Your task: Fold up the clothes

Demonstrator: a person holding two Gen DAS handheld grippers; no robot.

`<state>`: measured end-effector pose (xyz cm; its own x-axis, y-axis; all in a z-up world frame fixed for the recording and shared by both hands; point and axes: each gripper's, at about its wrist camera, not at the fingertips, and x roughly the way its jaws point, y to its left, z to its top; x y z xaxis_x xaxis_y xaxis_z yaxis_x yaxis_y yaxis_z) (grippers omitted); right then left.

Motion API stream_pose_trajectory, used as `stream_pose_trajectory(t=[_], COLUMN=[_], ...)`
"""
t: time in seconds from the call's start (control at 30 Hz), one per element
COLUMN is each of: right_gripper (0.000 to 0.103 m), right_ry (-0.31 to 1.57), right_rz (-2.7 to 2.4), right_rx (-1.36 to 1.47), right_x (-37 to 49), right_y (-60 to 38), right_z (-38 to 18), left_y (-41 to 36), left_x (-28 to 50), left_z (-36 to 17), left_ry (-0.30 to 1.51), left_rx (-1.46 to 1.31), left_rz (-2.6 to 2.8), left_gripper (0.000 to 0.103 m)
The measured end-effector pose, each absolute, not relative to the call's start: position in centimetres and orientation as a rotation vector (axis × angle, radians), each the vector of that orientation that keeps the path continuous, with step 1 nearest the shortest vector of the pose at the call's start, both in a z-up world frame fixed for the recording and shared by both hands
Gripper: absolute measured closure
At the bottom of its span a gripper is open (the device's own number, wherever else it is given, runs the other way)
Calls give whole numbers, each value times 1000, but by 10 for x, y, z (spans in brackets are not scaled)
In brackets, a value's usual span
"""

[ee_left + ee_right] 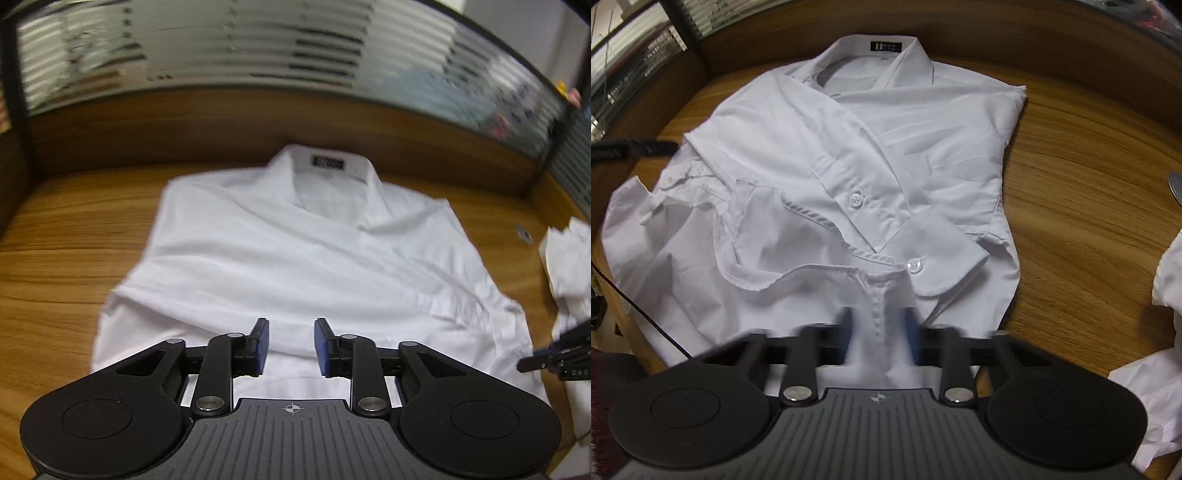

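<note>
Wood-grain counter carries a white shirt, partly folded, mid-counter. Left fingers stand narrowly apart, empty; right fingers blur around the hem, which may slip loose.

The desk is of brown wood with a visible grain and has a raised wooden edge at its far side. A white shirt lies flat on its middle, collar toward 12 o'clock. More white cloth lies on the desk at 3 o'clock, apart from the shirt.
</note>
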<state>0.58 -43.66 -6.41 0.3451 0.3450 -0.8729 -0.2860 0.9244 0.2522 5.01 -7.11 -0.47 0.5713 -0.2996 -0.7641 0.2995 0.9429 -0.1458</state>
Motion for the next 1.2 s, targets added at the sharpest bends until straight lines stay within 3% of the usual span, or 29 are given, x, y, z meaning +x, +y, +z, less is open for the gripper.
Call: stream_pose_trajectory(t=[0.07,0.17,0.4,0.7,0.97,1.0,1.03,1.07,1.2], right_gripper=[102,102,99,73,63,63,63,63,60], right_ry=[1141,1146,1226,1165,1117,1114,1110,1108,1118], right_rz=[400,350,241,150,180,183,184,186,153], right_rx=[85,151,214,44,138,152,166,180,158], right_x=[5,3,11,4,-22,-26,-30,-33,-43], right_y=[-443,-467,-488,-469,-435,-428,-420,-412,-381], right_z=[-57,-43,-85,-62,-17,-15,-14,-13,-17], left_y=[-55,-31,21,56,60,59,58,58,86], left_x=[46,37,13,-9,25,31,35,37,30], left_z=[5,16,14,-10,-37,-42,-45,-46,-27], left_ry=[878,858,904,996,1062,1081,1091,1083,908], left_rx=[-23,-52,-106,-58,-97,-98,-95,-95,-274], left_rz=[-323,-275,-162,-192,-355,-378,-404,-425,-406], left_gripper=[70,59,50,49,51,58,84,99,99])
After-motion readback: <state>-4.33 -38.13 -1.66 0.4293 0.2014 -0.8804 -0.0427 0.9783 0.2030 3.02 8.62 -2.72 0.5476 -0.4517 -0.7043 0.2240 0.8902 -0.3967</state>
